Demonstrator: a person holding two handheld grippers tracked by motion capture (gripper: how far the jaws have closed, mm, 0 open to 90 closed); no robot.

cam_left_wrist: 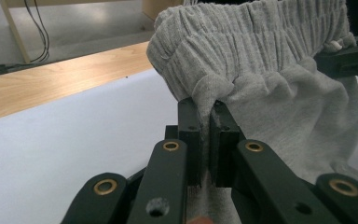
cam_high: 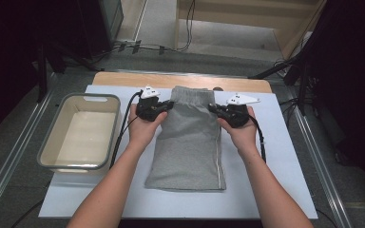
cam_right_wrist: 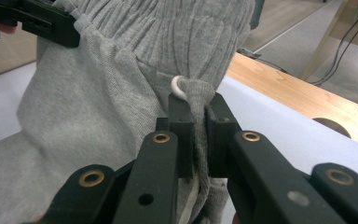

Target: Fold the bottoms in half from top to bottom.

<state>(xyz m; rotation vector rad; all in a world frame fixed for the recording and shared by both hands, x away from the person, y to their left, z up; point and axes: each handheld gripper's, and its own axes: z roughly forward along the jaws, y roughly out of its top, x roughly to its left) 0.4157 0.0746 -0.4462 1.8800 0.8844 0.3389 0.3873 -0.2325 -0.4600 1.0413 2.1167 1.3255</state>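
both the left gripper (cam_high: 167,107) and right gripper (cam_high: 214,109) pinch the grey shorts (cam_high: 188,142) at the waistband, mid-lift, likely next folding evenly toward the hem.

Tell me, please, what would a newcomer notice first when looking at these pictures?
First comes the grey sweatpants, folded lengthwise in the middle of the white mat. The left gripper and the right gripper each pinch the fabric just below the elastic waistband, one at each side, jaws shut on the cloth. To the left of the mat's centre stands an empty grey tub.
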